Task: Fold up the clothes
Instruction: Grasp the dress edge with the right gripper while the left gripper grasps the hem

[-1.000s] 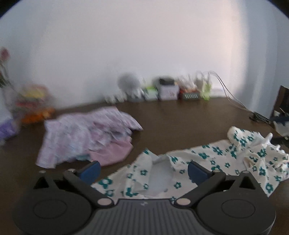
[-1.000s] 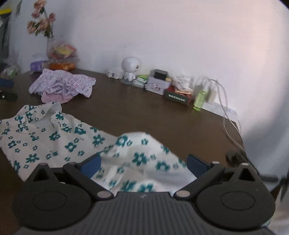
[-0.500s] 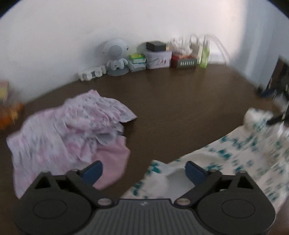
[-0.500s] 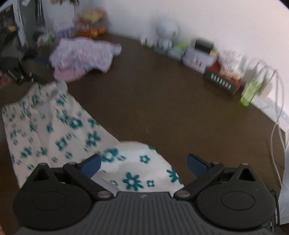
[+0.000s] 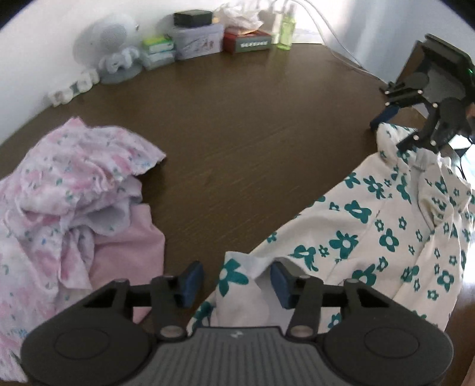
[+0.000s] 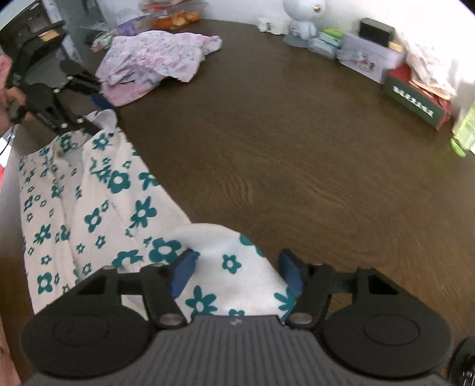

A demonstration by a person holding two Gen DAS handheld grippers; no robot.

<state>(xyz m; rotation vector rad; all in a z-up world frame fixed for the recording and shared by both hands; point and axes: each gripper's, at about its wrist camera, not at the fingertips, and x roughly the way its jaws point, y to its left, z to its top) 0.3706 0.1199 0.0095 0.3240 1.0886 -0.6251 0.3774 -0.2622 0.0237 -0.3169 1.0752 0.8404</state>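
A white garment with teal flowers (image 5: 371,225) lies stretched across the dark wooden table (image 5: 252,133). My left gripper (image 5: 236,282) points down over one end of it. Its jaws are closing, a raised fold of the cloth stands between the blue pads, and they are not pinching it. My right gripper (image 6: 237,271) hovers over the other end (image 6: 225,261), jaws also closing with cloth between them. Each gripper shows in the other's view: the right gripper (image 5: 394,127) at the far corner, the left gripper (image 6: 98,114) at the upper left.
A crumpled pink and lilac pile of clothes (image 5: 74,184) (image 6: 154,59) lies to the left of the floral garment. Along the wall stand a white round-headed figure (image 5: 112,38), boxes (image 5: 196,38), a red box (image 6: 415,98), a green bottle (image 5: 286,28) and cables (image 5: 341,53).
Both grippers have come down toward the table and tilted to look down on it. Their jaws have narrowed from wide open around the two ends of the floral garment.
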